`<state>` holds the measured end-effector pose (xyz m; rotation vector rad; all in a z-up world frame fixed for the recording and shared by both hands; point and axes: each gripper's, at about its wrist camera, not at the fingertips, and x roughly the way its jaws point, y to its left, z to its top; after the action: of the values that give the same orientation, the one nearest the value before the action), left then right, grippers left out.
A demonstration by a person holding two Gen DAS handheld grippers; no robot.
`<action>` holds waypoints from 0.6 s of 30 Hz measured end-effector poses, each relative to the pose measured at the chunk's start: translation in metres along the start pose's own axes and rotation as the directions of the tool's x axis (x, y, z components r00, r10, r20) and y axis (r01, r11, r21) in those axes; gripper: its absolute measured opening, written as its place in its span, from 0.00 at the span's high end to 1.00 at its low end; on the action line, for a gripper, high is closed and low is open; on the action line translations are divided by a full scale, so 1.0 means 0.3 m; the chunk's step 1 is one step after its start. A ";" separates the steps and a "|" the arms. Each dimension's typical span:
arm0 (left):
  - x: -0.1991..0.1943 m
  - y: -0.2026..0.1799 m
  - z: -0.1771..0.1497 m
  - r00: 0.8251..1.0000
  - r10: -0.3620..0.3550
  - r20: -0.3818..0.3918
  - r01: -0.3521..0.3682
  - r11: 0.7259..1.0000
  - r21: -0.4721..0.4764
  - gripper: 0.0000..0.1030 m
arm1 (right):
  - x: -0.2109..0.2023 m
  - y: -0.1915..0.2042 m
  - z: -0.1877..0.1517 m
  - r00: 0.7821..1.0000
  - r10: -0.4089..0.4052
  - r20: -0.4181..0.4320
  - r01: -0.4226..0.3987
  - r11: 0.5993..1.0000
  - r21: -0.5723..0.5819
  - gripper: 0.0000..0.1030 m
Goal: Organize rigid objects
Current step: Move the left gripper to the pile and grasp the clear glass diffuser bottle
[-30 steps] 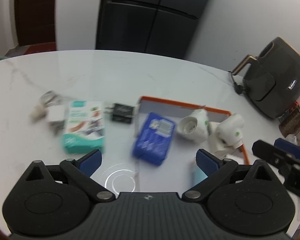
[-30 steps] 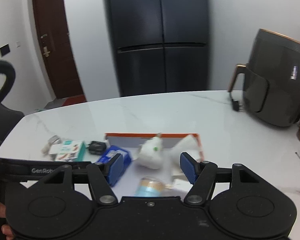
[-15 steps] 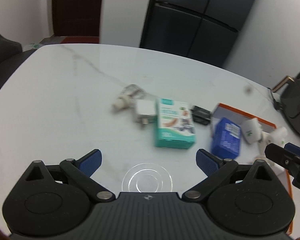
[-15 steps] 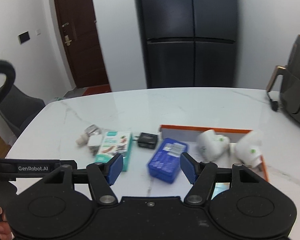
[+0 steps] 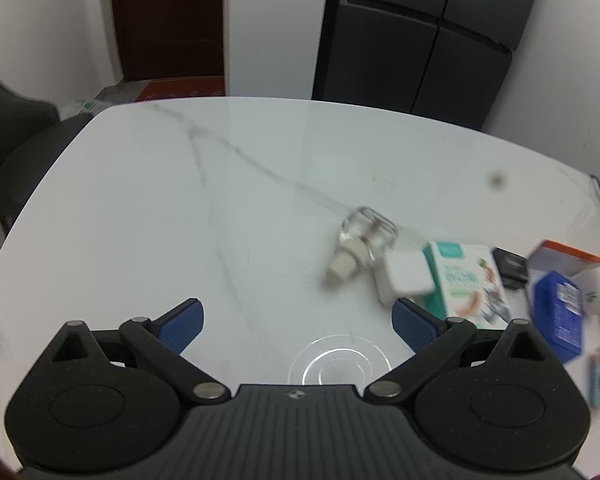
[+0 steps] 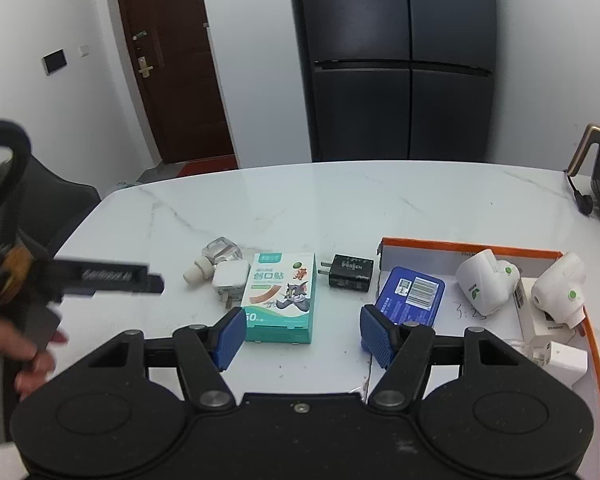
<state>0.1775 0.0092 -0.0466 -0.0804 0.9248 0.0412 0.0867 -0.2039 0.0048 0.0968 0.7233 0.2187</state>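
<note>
Reaching into the cluster at the left of the right wrist view is the riskiest move: the clear glass stopper bottle (image 6: pixel 216 258) lies on its side touching the white plug adapter (image 6: pixel 231 278), which sits against the teal bandage box (image 6: pixel 281 296), so a wide-open finger could nudge one and roll or push the others across the smooth marble table (image 6: pixel 340 200). Right of centre, the black charger (image 6: pixel 350 272) lies just beside the orange-rimmed tray (image 6: pixel 460 245), and the blue tin (image 6: pixel 410 294) straddles its near-left edge; a careless grasp could tip it off. Two white devices (image 6: pixel 486 280) already rest inside. The right gripper (image 6: pixel 302 330) hangs spread wide and empty, as does the left gripper (image 5: pixel 296 322), whose blurred view makes aiming unreliable.
</note>
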 end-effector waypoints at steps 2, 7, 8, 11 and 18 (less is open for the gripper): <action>0.050 -0.001 0.038 1.000 -0.012 0.001 0.012 1.000 0.022 0.00 | 0.013 0.001 -0.005 1.000 -0.013 -0.006 0.014 1.000 0.012 0.26; 0.177 -0.039 0.120 0.998 -0.057 -0.006 0.058 0.994 0.088 0.00 | 0.039 -0.009 -0.022 0.999 -0.049 -0.022 0.049 0.998 0.038 0.26; 0.201 -0.047 0.128 0.998 -0.063 -0.008 0.064 0.993 0.102 0.00 | 0.043 -0.012 -0.026 0.998 -0.054 -0.026 0.055 0.997 0.046 0.26; 0.270 -0.068 0.146 0.996 -0.080 -0.028 0.083 0.987 0.140 0.00 | 0.060 -0.019 -0.036 0.997 -0.070 -0.036 0.072 0.995 0.067 0.26; 0.313 -0.007 0.125 0.995 -0.085 -0.047 0.091 0.982 0.165 0.01 | 0.095 -0.020 -0.038 0.996 -0.075 -0.048 0.079 0.993 0.085 0.26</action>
<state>0.2638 0.0105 -0.0990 0.0336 0.9597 -0.1205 0.1009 -0.2029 -0.0230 0.1469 0.7799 0.1159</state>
